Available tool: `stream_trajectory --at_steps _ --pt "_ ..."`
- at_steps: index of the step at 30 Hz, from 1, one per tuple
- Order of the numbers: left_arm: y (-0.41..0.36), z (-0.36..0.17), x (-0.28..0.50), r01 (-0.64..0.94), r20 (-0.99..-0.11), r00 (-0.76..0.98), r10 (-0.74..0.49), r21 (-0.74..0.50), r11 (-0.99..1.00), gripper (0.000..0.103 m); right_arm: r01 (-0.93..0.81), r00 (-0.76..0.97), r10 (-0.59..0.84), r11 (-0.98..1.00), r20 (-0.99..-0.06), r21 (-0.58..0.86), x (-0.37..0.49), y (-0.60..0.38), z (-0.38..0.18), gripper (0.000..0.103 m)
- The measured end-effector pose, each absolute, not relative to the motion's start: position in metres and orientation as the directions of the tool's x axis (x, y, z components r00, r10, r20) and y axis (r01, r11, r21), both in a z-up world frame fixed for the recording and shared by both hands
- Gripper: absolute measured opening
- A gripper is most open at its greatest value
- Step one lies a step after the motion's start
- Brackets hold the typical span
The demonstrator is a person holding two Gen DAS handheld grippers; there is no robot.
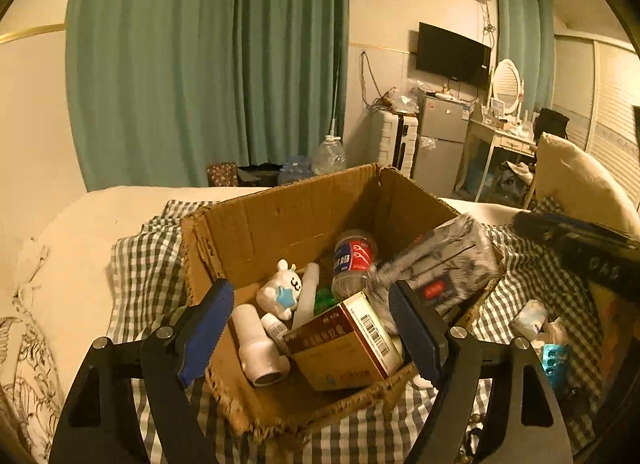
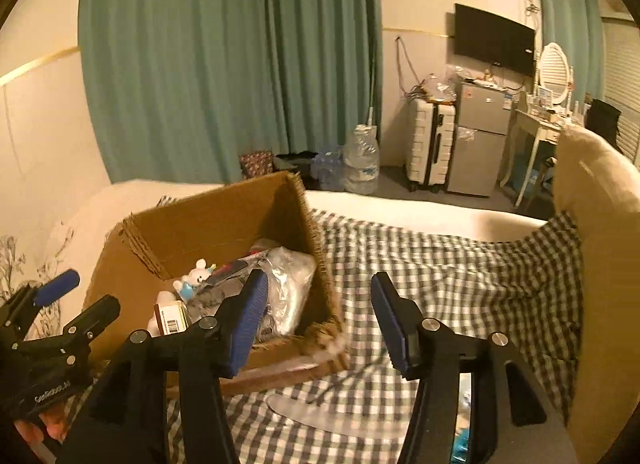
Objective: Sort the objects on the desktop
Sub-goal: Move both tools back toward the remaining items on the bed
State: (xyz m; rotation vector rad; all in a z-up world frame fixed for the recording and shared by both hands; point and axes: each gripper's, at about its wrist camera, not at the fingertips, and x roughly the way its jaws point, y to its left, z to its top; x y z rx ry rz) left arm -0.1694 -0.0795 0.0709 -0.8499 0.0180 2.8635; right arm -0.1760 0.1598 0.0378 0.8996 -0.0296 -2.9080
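Observation:
An open cardboard box point(image 1: 280, 223) stands on a checked cloth point(image 1: 148, 264). Inside lie a brown medicine box point(image 1: 340, 348), a water bottle point(image 1: 354, 264), a white bunny toy point(image 1: 280, 290), a white tube point(image 1: 256, 348) and a grey tissue pack point(image 1: 448, 264) leaning on the right wall. My left gripper point(image 1: 316, 328) hangs open over the box's near edge; the medicine box lies below between its fingers, untouched. In the right wrist view my right gripper point(image 2: 320, 320) is open and holds nothing, over the box's point(image 2: 200, 223) near right corner. The left gripper point(image 2: 80, 300) shows there at far left.
Small items lie on the cloth right of the box: a white packet point(image 1: 530, 318) and a blue blister pack point(image 1: 554, 364). A clear plastic piece point(image 2: 320, 416) lies on the cloth near me. A cream pillow point(image 2: 600, 244) stands at the right; the bed's far edge lies behind the box.

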Motion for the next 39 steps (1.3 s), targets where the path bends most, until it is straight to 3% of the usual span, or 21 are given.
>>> stream_trajectory --at_steps 3,8,13,19,24,32,39 --pt "-0.079 0.083 -0.155 -0.148 -0.532 -0.833 0.151 -0.049 -0.988 0.092 0.068 -0.840 -0.082 -0.997 -0.536 0.046 -0.154 0.173 0.055 0.064" --pt "-0.071 0.104 -0.117 -0.186 -0.504 -0.842 0.192 -0.064 -0.981 0.097 0.037 -0.862 -0.047 -0.999 -0.505 0.029 -0.103 0.200 0.085 0.066" --pt "-0.046 0.102 -0.081 -0.250 -0.507 -0.822 0.260 -0.090 -0.964 0.101 0.003 -0.839 -0.011 -1.000 -0.543 0.016 -0.057 0.224 0.084 0.067" --pt "-0.004 0.050 -0.055 -0.314 -0.577 -0.741 0.343 -0.154 -0.937 0.101 0.026 -0.763 0.020 -0.998 -0.646 -0.061 -0.014 0.220 0.028 0.072" --pt "0.031 0.000 -0.041 -0.361 -0.639 -0.687 0.346 -0.112 -0.926 0.101 0.025 -0.692 0.072 -0.992 -0.719 -0.123 -0.004 0.213 -0.023 0.072" --pt "0.039 -0.058 -0.050 -0.384 -0.703 -0.615 0.358 -0.130 -0.914 0.101 -0.008 -0.603 0.263 -0.946 -0.754 -0.324 -0.023 0.210 -0.073 0.073" --pt "0.064 -0.088 -0.065 -0.457 -0.747 -0.541 0.385 -0.123 -0.881 0.101 -0.047 -0.493 0.342 -0.928 -0.800 -0.368 -0.042 0.218 -0.094 0.079"
